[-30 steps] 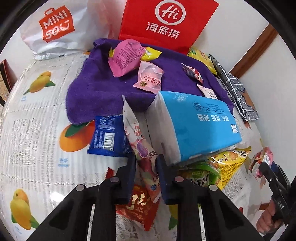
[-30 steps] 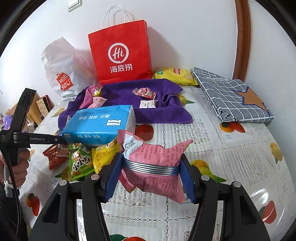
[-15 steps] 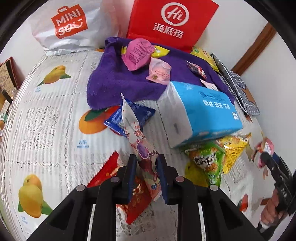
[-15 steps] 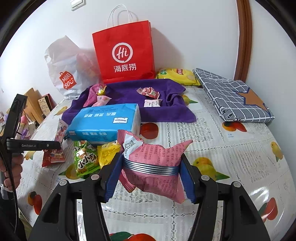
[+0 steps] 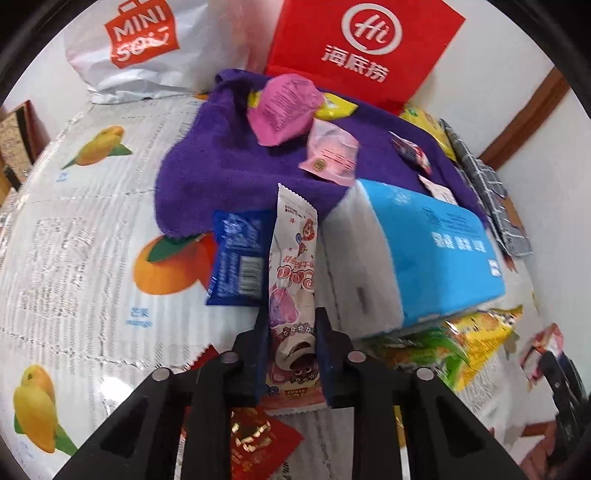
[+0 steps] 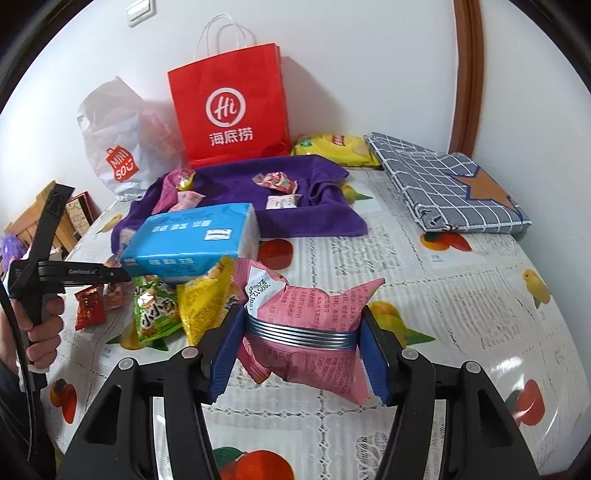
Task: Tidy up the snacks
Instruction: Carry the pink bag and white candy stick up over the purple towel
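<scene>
This is a home room. A desk (image 6: 424, 258) with a fruit-print cloth stands against a white wall with a light switch (image 6: 139, 11) and wooden door trim (image 6: 469, 74), with shopping bags (image 6: 229, 107), a towel (image 6: 321, 206) and snacks (image 6: 155, 310) on it.

Left gripper (image 5: 289, 343) jaws clamped on upright packet, handle gripped by hand (image 6: 40, 332). Right gripper (image 6: 301, 347) jaws closed on pink packet.
</scene>
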